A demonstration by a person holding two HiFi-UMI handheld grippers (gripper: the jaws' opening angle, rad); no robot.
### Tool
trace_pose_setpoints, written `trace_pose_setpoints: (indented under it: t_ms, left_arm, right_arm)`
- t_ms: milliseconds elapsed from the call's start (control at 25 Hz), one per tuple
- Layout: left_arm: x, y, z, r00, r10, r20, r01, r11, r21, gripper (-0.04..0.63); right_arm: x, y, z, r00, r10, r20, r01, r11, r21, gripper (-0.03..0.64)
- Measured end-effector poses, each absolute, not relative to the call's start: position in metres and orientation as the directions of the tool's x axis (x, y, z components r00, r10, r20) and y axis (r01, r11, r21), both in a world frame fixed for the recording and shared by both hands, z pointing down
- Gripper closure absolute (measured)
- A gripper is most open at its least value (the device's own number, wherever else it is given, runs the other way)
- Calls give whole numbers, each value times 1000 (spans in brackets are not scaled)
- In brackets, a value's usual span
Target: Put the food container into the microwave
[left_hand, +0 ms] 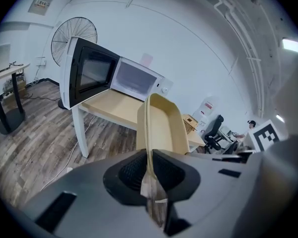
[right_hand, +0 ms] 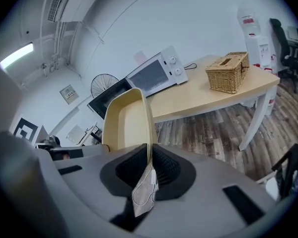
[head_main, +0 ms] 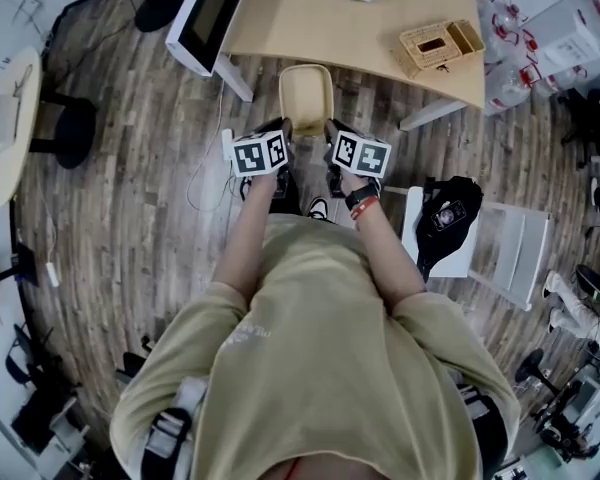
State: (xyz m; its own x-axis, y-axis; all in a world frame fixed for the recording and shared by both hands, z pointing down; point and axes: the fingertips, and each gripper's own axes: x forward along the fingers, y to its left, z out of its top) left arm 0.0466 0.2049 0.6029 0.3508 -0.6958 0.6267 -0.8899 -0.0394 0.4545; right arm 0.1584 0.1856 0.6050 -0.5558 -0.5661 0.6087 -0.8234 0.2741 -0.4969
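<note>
1. Food container (head_main: 306, 96) is not yet delivered, I judge: one microwave (left_hand: 136, 78), door open, stands on the one surface (head_main: 360, 28), well apart from it.
2. One beige food container hangs above the floor (head_main: 130, 168), just short of the surface edge; carrying and placing are left.
3. One wicker basket (head_main: 440, 43) sits on the surface.
4. Two tongs: left tongs (head_main: 283, 128) and right tongs (head_main: 332, 130) each pinch narrowly on one side wall.

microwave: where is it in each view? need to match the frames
Head view: microwave at the top edge, left of centre, door open.
Left gripper view: microwave upper left, door swung open.
Right gripper view: microwave upper centre.
Shared landmark: the beige food container, near centre in all three.
</note>
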Motion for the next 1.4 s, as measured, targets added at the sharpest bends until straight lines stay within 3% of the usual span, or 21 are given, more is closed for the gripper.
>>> trace_pose_setpoints:
  t_ms: [760, 1400]
  left_arm:
    - [-46, 2, 593, 371, -711, 597, -860, -20, 511, 541]
    - [-95, -90, 602, 414, -690, 594, -858, -79, 507, 541]
  right_arm:
    - [68, 6, 592, -526, -583, 620, -841, 249, -479, 548]
    - [17, -88, 598, -487, -616, 619, -859, 212, -466, 549]
